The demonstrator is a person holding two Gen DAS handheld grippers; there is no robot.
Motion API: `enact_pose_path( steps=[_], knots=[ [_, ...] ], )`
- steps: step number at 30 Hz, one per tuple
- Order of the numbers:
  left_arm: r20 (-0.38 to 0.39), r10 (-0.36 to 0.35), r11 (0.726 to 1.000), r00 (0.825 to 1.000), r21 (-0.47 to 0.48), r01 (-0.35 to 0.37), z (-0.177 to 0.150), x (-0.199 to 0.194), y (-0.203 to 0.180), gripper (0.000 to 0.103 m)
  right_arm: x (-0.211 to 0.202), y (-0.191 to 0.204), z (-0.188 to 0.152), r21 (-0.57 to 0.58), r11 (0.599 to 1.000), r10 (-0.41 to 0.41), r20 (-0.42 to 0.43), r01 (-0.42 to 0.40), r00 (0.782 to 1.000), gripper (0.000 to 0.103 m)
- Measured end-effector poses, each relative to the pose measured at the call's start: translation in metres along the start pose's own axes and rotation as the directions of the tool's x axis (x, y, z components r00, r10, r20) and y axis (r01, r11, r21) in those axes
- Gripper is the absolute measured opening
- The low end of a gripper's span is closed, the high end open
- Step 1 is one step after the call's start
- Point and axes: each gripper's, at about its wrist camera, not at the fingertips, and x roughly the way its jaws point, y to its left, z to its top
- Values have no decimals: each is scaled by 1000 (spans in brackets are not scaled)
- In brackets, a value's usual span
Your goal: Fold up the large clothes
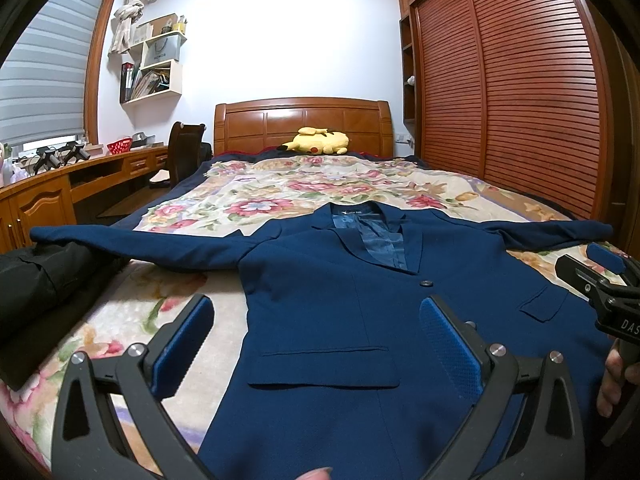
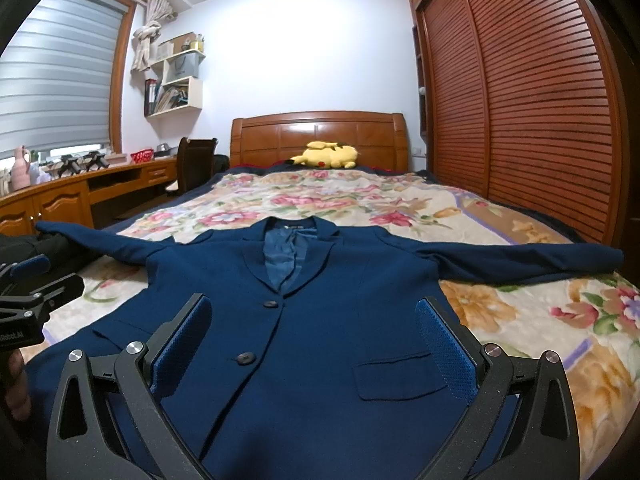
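Observation:
A navy blue suit jacket point(image 1: 328, 304) lies flat, front up, on the floral bedspread point(image 1: 280, 188), sleeves spread out to both sides, collar toward the headboard. It also shows in the right wrist view point(image 2: 328, 320). My left gripper point(image 1: 316, 340) is open and empty, hovering over the jacket's left front panel near the flap pocket. My right gripper point(image 2: 314, 340) is open and empty over the jacket's buttoned front, near its lower hem. Each gripper appears at the edge of the other's view: the right gripper point(image 1: 608, 284) and the left gripper point(image 2: 28, 284).
A black garment point(image 1: 36, 292) lies on the bed's left edge by the left sleeve. A yellow plush toy point(image 1: 316, 142) rests at the wooden headboard point(image 1: 300, 120). A wooden desk point(image 1: 60, 184) and chair stand left; a slatted wardrobe point(image 1: 520, 100) lines the right.

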Motion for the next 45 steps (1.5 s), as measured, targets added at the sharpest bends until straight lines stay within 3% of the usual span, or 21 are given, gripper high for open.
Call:
enact_pose_path(
  steps=[33,45],
  knots=[
    [-1,0,1000,1000,2,0,0,-1,2,103,0,1,0,-3,1000,0,1,0,1000,103],
    [-36,42,999,998,19,-41,4,6,22,103,10,23,2,-47,996,78,-16,-79,997,103]
  ],
)
